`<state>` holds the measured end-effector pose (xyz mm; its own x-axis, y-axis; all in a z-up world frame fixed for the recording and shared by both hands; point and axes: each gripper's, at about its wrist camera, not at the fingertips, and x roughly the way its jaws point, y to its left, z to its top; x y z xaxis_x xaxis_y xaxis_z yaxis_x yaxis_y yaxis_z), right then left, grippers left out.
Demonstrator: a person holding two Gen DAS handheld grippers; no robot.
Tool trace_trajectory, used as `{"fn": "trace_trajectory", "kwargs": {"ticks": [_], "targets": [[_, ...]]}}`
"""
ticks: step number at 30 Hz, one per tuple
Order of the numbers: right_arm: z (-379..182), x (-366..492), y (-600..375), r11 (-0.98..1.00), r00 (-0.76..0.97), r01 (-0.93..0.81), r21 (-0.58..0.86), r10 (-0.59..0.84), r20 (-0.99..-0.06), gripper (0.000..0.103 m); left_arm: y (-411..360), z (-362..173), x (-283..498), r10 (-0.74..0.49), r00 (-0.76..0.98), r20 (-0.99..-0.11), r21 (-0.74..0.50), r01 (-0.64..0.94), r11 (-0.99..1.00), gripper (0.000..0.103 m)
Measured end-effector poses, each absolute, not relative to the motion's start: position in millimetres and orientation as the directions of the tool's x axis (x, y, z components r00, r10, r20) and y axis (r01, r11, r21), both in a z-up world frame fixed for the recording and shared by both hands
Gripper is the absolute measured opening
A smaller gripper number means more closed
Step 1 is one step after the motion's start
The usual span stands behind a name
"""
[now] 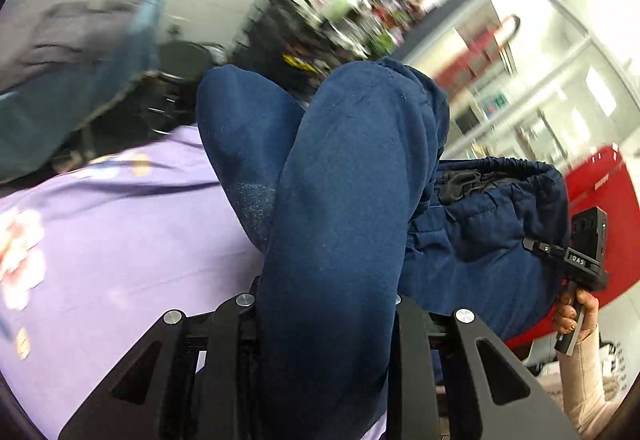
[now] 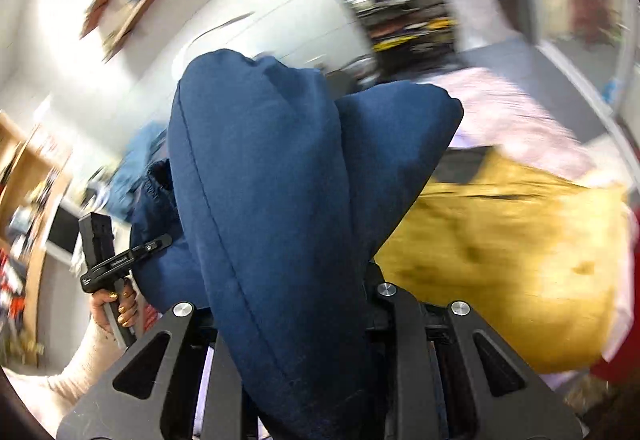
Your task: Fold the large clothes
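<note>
Navy blue trousers [image 1: 340, 200] with an elastic waistband [image 1: 500, 176] hang bunched between both grippers, lifted above the bed. My left gripper [image 1: 324, 304] is shut on a fold of the navy cloth that drapes over its fingers and hides them. It also shows in the right wrist view [image 2: 132, 256], held by a hand. My right gripper [image 2: 304, 304] is shut on another fold of the same trousers [image 2: 272, 200]. It shows in the left wrist view [image 1: 560, 252] pinching the waistband side.
A lilac floral bedsheet [image 1: 120, 232] lies below at left. A mustard yellow garment [image 2: 512, 248] lies on a pink sheet [image 2: 520, 108]. Blue and grey clothes [image 1: 80, 52] are piled at upper left. A red object [image 1: 600, 208] stands at right. Shelves and a white wall are behind.
</note>
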<state>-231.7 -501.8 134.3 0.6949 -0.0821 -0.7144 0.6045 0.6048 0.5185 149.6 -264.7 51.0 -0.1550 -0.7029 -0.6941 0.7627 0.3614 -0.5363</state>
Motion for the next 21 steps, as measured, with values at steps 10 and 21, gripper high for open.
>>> {"fn": "trace_trajectory", "kwargs": {"ticks": [10,21], "targets": [[36.1,-340.8,-596.3,0.28,0.648,0.755,0.593,-0.181,-0.74,0.022,-404.8,-43.5,155.4,-0.546,-0.122,-0.829,-0.42,0.781,0.462,0.036],[-58.8,-368.2,-630.3,0.025,0.708,0.692,0.721,-0.221,-0.671,0.057,-385.9,-97.6,233.2,-0.524,-0.174,-0.834,-0.523,0.552,0.649,0.086]]}}
